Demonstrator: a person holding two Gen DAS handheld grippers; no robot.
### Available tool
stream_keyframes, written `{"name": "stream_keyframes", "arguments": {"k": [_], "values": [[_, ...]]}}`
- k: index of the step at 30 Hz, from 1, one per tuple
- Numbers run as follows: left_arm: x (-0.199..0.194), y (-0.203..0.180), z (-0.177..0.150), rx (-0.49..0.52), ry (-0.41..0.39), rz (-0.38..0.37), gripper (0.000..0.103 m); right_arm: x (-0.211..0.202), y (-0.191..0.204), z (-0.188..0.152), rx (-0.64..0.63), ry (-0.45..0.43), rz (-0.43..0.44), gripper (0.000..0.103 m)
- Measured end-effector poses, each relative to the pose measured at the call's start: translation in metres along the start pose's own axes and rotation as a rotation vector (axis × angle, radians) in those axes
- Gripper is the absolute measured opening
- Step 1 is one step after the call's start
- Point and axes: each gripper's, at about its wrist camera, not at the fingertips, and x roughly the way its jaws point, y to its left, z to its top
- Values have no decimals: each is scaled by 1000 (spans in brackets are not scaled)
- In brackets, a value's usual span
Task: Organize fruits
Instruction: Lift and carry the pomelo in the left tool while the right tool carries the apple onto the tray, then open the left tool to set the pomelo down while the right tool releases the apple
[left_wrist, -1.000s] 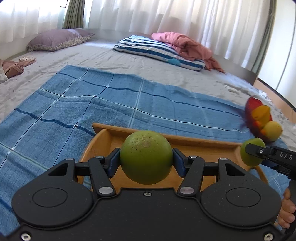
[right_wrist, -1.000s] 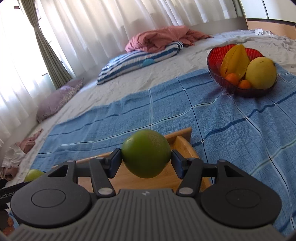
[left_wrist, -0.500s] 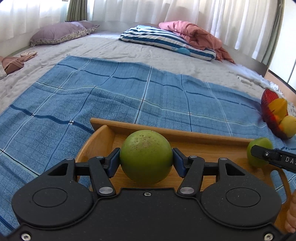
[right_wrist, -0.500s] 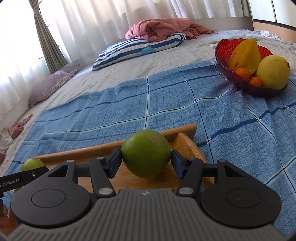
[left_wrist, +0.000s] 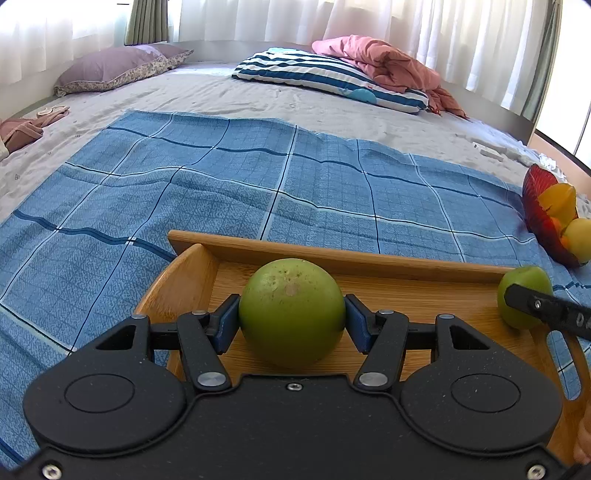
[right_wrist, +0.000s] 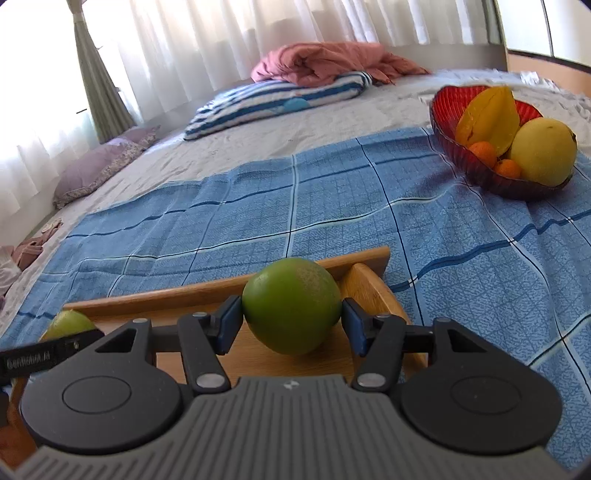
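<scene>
Both grippers have come lower and closer over the wooden tray, so its floor now fills more of each view. The left gripper has swung left, pushing the red fruit bowl toward the frame edge; the right gripper has turned toward the bowl.

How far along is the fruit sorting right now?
Nothing lies loose in the wooden tray. In hand: the left gripper and right gripper each hold a green fruit over it. Left: release both; the red bowl holds more fruit.
</scene>
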Motion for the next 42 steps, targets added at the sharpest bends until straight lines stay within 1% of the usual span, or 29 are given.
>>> {"name": "stream_keyframes", "arguments": {"k": [5,16,26,31,33,34,35,37,39,42], "values": [[1,0,0,-1,-6,11,57,-5,1,1,-15,19,6,61],[4,3,-2,-25,7,2,58,-3,0,0,-1,8,13,61],[4,2,-3,-11,5,9,59,-2,-1,1,9,8,17,62],[0,0,-4,22,-5,40,70,-2,-4,2,25,4,32,67],[-4,1,-5,22,-9,40,76,-3,-5,2,33,-1,46,72],[-5,2,-5,22,-10,40,78,-4,-4,2,30,-4,49,72],[-7,2,-6,24,-13,41,80,-5,-4,2,25,-8,51,75],[-11,3,-7,28,-17,43,85,-9,-2,3,15,-22,54,76],[-16,3,-8,30,-19,43,87,-14,-2,2,12,-35,56,81],[-25,3,-10,31,-27,35,92,-21,-3,1,9,-55,65,84]]}}
